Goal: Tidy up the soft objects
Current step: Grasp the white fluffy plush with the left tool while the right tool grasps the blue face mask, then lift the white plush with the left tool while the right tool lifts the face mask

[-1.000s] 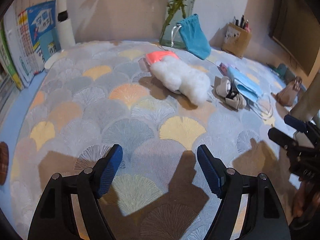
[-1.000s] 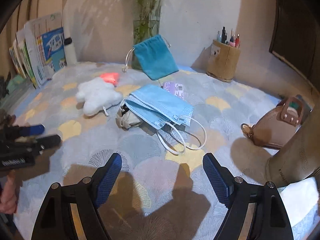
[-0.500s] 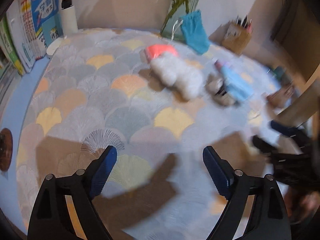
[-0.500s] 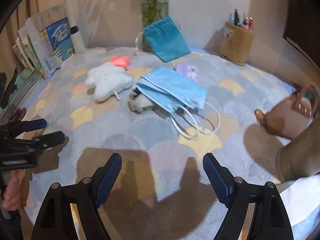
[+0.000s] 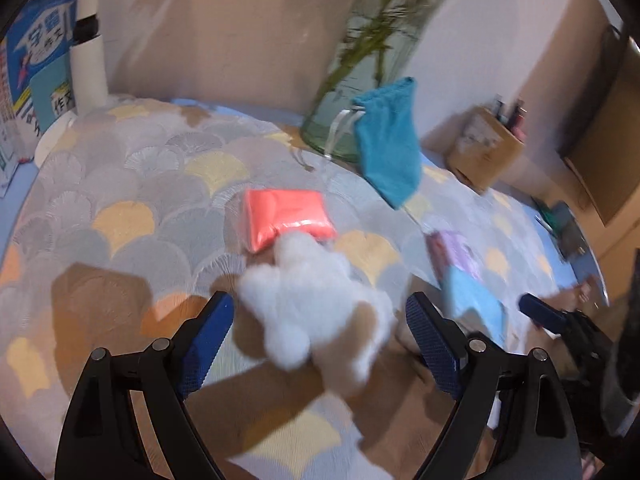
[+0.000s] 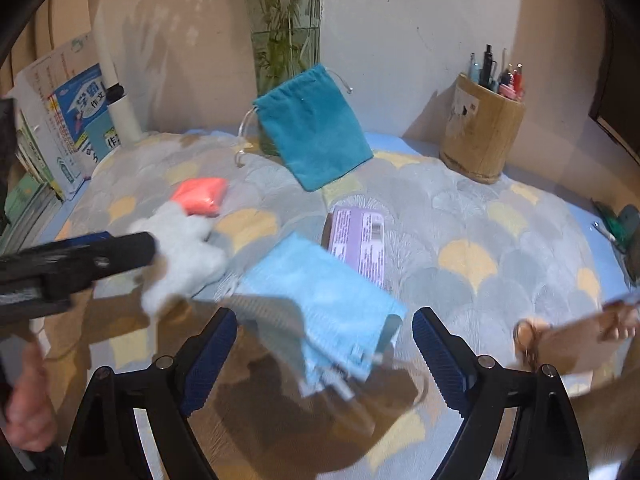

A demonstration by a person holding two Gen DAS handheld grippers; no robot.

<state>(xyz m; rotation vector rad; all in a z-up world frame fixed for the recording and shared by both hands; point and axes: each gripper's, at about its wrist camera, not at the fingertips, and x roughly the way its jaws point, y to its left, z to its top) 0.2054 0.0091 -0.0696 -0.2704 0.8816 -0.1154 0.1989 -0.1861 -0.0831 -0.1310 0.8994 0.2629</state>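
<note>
A fluffy white cotton wad (image 5: 304, 304) lies on the scallop-patterned cloth (image 5: 132, 184), with a coral-pink soft packet (image 5: 286, 220) touching its far side. My left gripper (image 5: 318, 308) is open around the wad, its pads clear of it. A stack of light blue face masks (image 6: 320, 296) lies between the fingers of my right gripper (image 6: 326, 320), whose jaws are opening and do not press on it. A teal drawstring pouch (image 6: 312, 128) leans on the glass vase (image 6: 286, 40). A purple packet (image 6: 360, 240) lies just beyond the masks.
A wooden pen holder (image 6: 480, 136) stands at the back right and books (image 6: 68, 120) lean at the left. A brown purse (image 6: 568, 340) sits at the right edge. The left gripper's arm (image 6: 80, 256) and a hand (image 6: 28, 408) cross the right wrist view's left side.
Both grippers have moved forward over the cloth. The left one now straddles the cotton wad, the right one the masks. Both stand a little wider than before.
</note>
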